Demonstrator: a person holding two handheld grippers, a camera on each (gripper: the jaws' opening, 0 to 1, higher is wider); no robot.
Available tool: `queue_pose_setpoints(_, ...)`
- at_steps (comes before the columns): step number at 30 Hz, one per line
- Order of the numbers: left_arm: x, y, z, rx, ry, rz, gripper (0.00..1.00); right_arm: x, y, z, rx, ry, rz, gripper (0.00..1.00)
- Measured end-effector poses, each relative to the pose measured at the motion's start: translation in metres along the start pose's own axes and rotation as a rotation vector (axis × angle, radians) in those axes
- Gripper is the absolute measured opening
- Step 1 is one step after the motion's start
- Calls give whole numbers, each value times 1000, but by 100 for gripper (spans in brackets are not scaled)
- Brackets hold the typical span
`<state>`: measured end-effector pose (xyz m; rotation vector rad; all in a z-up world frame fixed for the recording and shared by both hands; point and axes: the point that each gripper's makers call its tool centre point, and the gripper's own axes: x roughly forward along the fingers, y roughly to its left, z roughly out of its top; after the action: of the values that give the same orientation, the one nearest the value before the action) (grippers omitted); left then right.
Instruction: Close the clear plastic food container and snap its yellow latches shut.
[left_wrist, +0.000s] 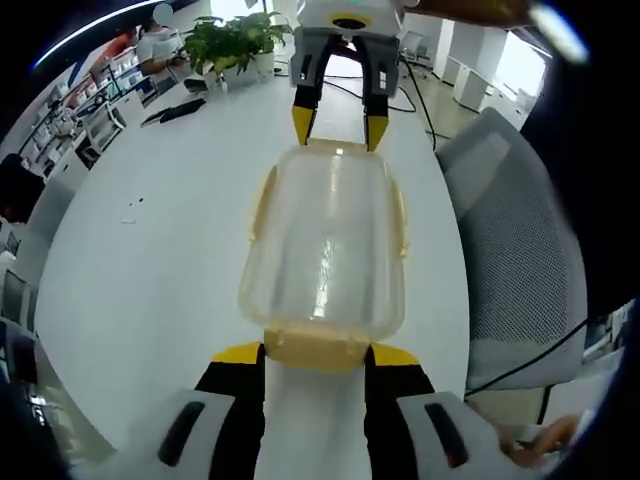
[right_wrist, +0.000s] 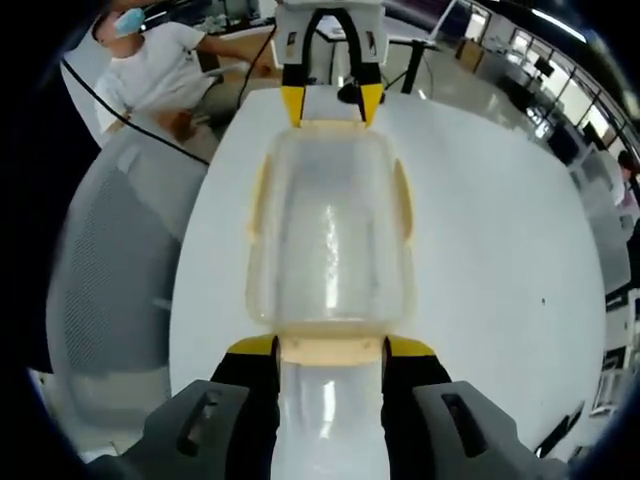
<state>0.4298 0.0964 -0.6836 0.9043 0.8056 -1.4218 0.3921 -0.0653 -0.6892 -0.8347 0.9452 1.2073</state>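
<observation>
Left claw (left_wrist: 318, 352), with yellow-tipped black jaws, stands open at one short end of the clear plastic food container (left_wrist: 325, 250), one jaw at each side of the pale yellow latch (left_wrist: 316, 345) there. Whether the tips press on the latch cannot be told. At the far short end, the right claw (left_wrist: 340, 125) faces it, also open, its yellow tips just at the container's edge.

From the right gripper view, the right claw (right_wrist: 330, 348) is spread around the near latch (right_wrist: 330, 348) in the same way, with the left claw (right_wrist: 331, 105) at the opposite end.

The container (right_wrist: 330, 230) lies flat on the white tabletop (left_wrist: 150, 260), lid on, between the two claws. Yellow latches along its long sides (left_wrist: 262, 200) lie close against the walls.

Beside the tabletop stands a grey mesh chair (left_wrist: 515, 240). Farther off, a potted green plant (left_wrist: 235, 40) sits on the tabletop, and a person in a white shirt (right_wrist: 160, 70) sits nearby.
</observation>
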Motion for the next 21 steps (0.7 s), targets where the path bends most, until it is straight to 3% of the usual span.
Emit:
queue_pose_setpoints(5, 8, 0, 17, 0, -8, 8, 32, -6, -3, -18, 1, 12, -7, 36)
queue_pose_setpoints(21, 33, 0, 51, 14, -17, 17, 32, -16, -5, -58, 9, 23, -12, 36)
